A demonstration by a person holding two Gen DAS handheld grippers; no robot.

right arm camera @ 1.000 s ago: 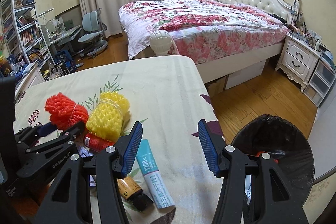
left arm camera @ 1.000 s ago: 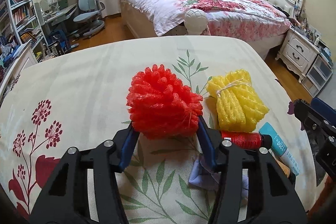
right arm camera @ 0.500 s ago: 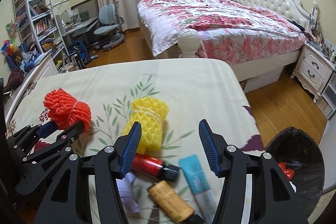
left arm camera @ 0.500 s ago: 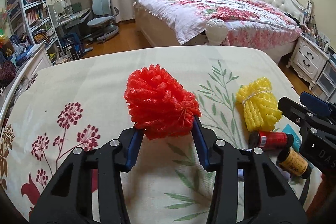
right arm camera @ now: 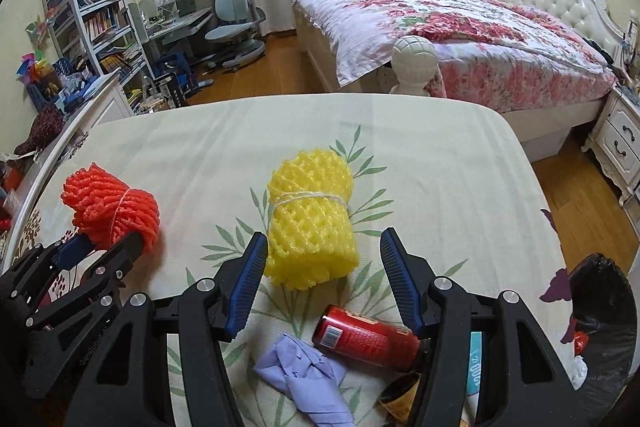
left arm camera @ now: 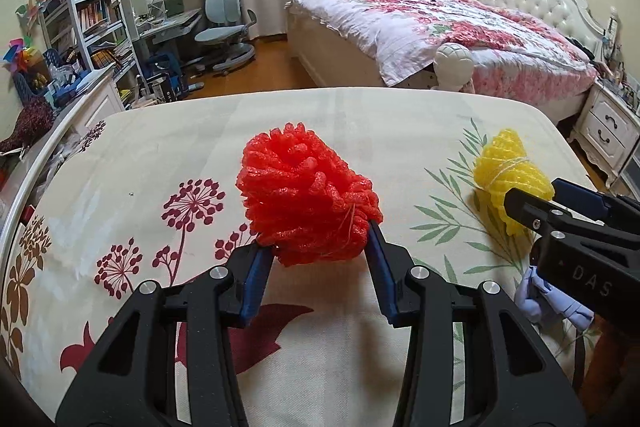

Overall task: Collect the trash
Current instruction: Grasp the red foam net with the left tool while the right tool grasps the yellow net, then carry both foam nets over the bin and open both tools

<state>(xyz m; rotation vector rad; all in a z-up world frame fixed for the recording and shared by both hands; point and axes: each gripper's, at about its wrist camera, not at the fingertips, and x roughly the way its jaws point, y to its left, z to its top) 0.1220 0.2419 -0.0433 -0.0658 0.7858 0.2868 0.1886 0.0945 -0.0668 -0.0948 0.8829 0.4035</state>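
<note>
Soft, even indoor light; sharp focus, strong fisheye bending, dark corners.

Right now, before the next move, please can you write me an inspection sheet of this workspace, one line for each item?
Surface: table under cream cloth with flower print.
Job's things: red foam net bundle held by the left claw; yellow foam net bundle tied with string lying flat; red can on its side; crumpled lilac tissue; black trash bag at the table's right edge, some trash inside.
Clutter: teal tube, brown cylinder, both partly hidden.
Grippers: left claw shut on the red bundle; right claw open, around the yellow bundle's near end, not gripping.
Cables: nothing seen.
Surroundings: bed with floral quilt, bookshelf, desk chair.
</note>
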